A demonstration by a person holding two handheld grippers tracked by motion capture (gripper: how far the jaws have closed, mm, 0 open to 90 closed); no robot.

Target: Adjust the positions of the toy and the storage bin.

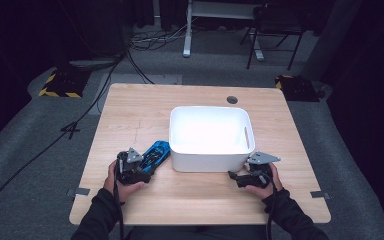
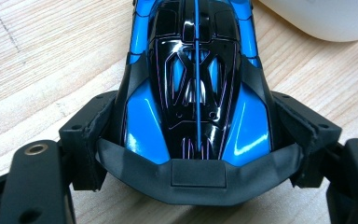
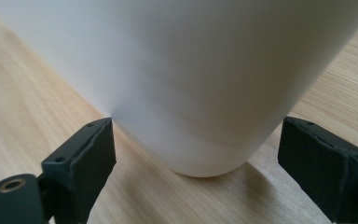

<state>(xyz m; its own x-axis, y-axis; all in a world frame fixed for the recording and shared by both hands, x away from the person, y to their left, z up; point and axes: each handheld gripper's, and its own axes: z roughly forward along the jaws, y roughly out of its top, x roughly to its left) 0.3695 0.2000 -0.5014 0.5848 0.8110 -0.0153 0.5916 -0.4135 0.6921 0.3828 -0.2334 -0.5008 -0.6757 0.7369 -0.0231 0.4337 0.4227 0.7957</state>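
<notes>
Near-left on the surface: glossy blue-and-black plastic toy car [image 2: 196, 88], beside white plastic tub [image 1: 210, 136].
My left claw [image 2: 196, 140]: clenched around its tail.
Handling: light, stiff, slippery; I'd grip sides.
My right claw [image 3: 193, 154]: released at tub's corner.

We see the left gripper [image 2: 193, 140] with its jaws set against both flanks of a blue-and-black toy car [image 2: 196, 79] lying on the wooden table [image 2: 46, 60]. A white tub [image 2: 326, 18] curves into the upper right corner beyond the car.
</notes>
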